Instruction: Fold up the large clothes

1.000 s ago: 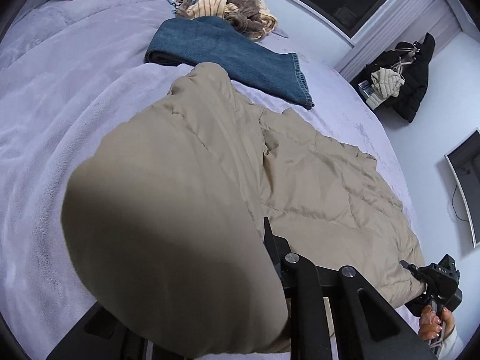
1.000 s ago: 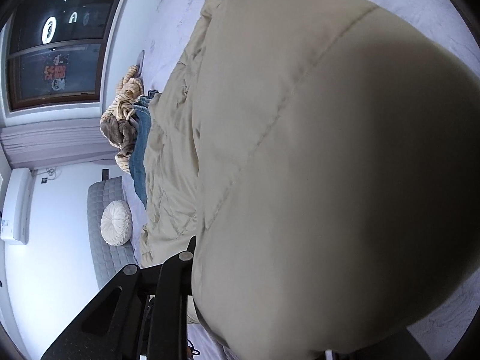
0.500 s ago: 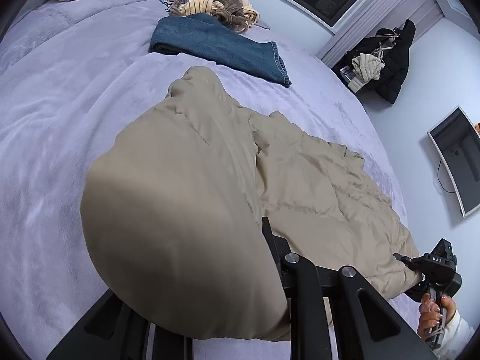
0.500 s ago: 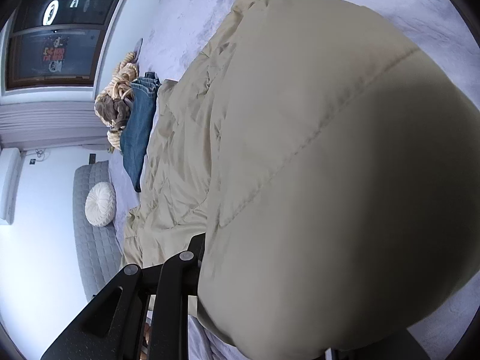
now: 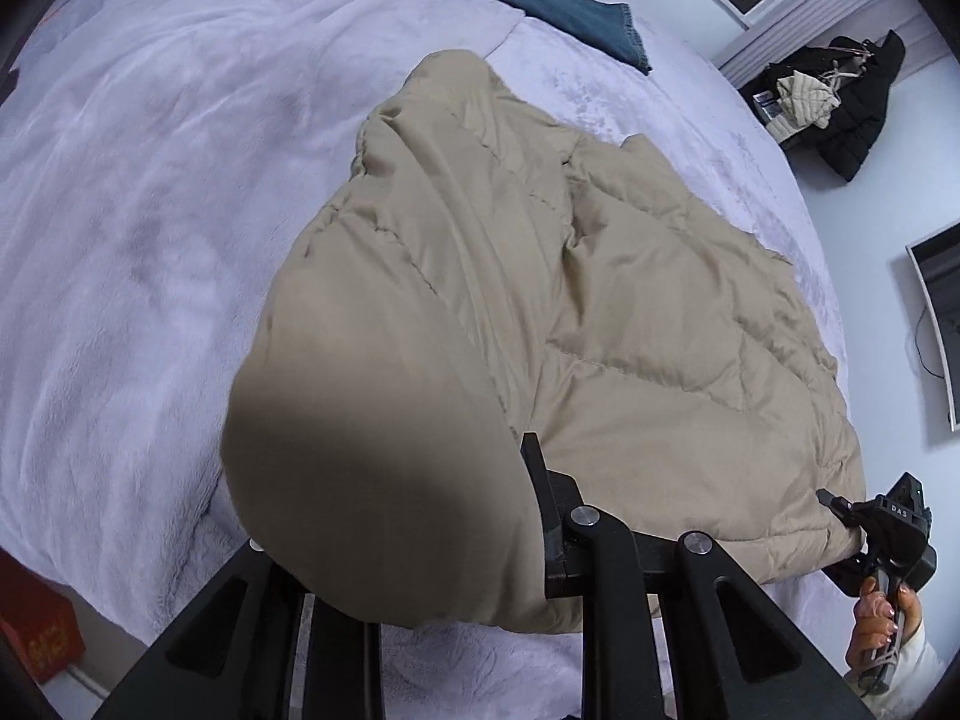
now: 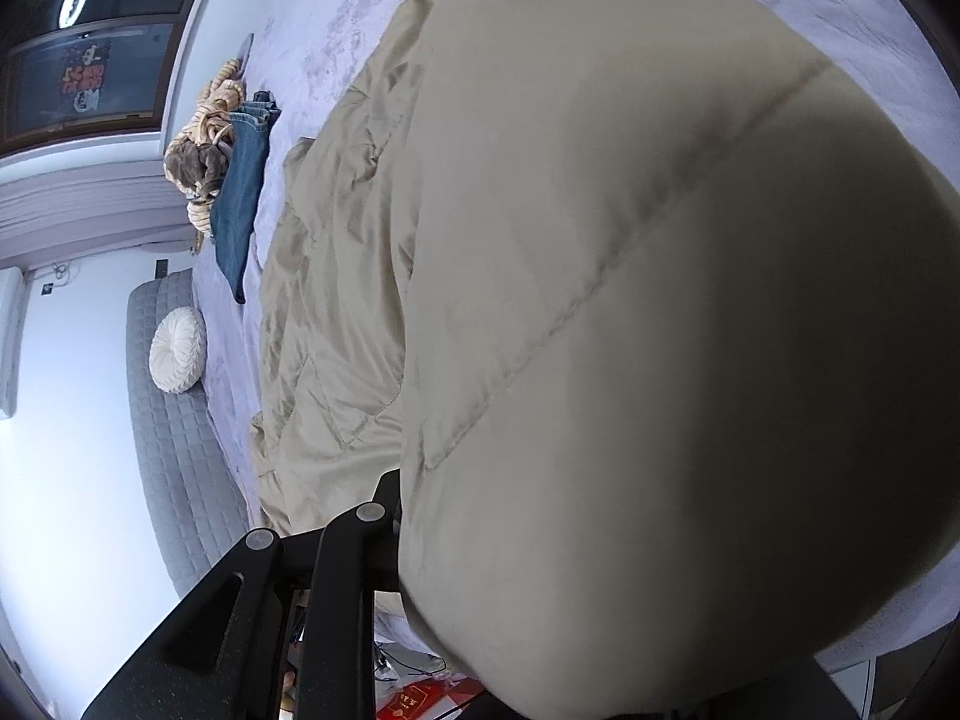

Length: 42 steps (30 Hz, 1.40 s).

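Observation:
A large beige puffer jacket [image 5: 630, 312] lies spread across the lilac bed blanket [image 5: 150, 210]. My left gripper [image 5: 456, 480] is shut on one near corner; the fabric bulges over one finger and hides it. In the same view, my right gripper [image 5: 837, 504] grips the jacket's other near corner, held by a person's hand [image 5: 882, 630]. In the right wrist view the jacket [image 6: 660, 300] fills most of the picture and covers one finger of the right gripper [image 6: 540, 540]. Its jaws are opening, with the fabric still between them.
Folded blue jeans [image 5: 540, 6] and a heap of knitwear [image 6: 204, 144] lie at the far side of the bed. A round cream cushion [image 6: 177, 349] leans on the grey headboard [image 6: 174, 480]. A black coat [image 5: 852, 114], a wall screen [image 5: 942, 324] and a red box [image 5: 36, 630] surround the bed.
Both grippers have drawn back toward the near bed edge, dragging the jacket away from the jeans. The bed's edge and the red box have come into view.

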Motion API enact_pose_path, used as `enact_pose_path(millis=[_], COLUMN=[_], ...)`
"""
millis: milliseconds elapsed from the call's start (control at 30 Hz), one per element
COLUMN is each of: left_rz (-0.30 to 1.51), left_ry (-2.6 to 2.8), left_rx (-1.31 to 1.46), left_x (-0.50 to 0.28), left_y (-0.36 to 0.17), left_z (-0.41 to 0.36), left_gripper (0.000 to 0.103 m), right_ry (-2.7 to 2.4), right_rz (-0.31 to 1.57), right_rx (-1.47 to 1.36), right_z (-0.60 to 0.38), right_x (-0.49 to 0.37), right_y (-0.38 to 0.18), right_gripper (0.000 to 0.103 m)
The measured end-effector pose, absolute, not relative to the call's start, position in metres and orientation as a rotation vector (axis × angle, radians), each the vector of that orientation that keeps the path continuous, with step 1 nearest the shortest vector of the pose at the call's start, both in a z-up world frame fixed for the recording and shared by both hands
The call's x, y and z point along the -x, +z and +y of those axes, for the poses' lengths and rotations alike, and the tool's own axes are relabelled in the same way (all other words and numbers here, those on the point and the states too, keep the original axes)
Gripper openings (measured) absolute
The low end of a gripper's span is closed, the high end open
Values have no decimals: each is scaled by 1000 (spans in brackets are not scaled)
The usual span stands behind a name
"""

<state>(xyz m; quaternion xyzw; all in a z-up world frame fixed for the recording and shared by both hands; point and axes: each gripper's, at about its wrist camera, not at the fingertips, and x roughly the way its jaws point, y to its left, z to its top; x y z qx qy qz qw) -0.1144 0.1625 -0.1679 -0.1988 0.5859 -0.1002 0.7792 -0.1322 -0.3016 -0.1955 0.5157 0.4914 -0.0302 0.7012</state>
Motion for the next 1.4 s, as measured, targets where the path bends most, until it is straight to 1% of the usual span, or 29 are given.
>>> enact_pose_path(millis=[33,67,133,300,433,467,500,533,600,633,733,833,900,933,1000,1033,1067,1100,1167,1300,1400], left_rz=[1276,1279,1278,1270,1216,1189,1160,1148,1157,1173,1230,1311,1340,1352,1373,1380,1383,1389,1398,1397,1382], left_ry=[-200,-184,-176,-124,-67,-41,-23,-17,-38,-51,-81,-65,-64,-67,-61,-45,-34,-29,-24,24,32], left_rx=[427,420,404,333,237,207,190,195,239,256,222,149,146,141,130,121,117,124,137,127,147], left_x=[116,118,123,142,149,150,150,147,135,129,116,106,102,100,96,95,94,94,94,98,104], left_y=[-170,-169,-163,-138,-111,-105,-99,-96,-98,-103,-131,-167,-179,-183,-189,-189,-189,-189,-187,-176,-163], left_z=[164,166,170,182,184,185,187,190,193,191,177,165,165,165,167,168,170,173,176,179,178], left_gripper=[28,29,29,29,29,29,29,29,29,29,29,29,29,32,41,53,61,63,63,63,63], right_ry=[-79,-95,-125,-192,-251,-271,-291,-314,-379,-398,-379,-340,-344,-356,-387,-398,-409,-415,-414,-426,-423], right_rz=[1102,1110,1122,1132,1140,1136,1127,1118,1089,1064,1022,1058,1091,1114,1161,1182,1203,1218,1229,1252,1254], right_rx=[-1153,-1151,-1133,-1077,-981,-938,-900,-860,-784,-756,-692,-661,-617,-608,-632,-644,-660,-680,-722,-734,-773], right_z=[-303,-304,-305,-316,-319,-320,-321,-322,-325,-326,-321,-316,-312,-312,-318,-321,-326,-330,-336,-337,-339], right_x=[135,136,135,157,170,177,182,189,205,212,207,197,188,183,176,175,175,176,179,185,194], right_y=[-200,-203,-203,-195,-173,-164,-156,-147,-130,-121,-106,-113,-125,-133,-154,-163,-174,-182,-192,-187,-179], right_gripper=[33,35,43,49,49,48,43,32,22,20,20,20,20,20,19,16,16,16,15,16,20])
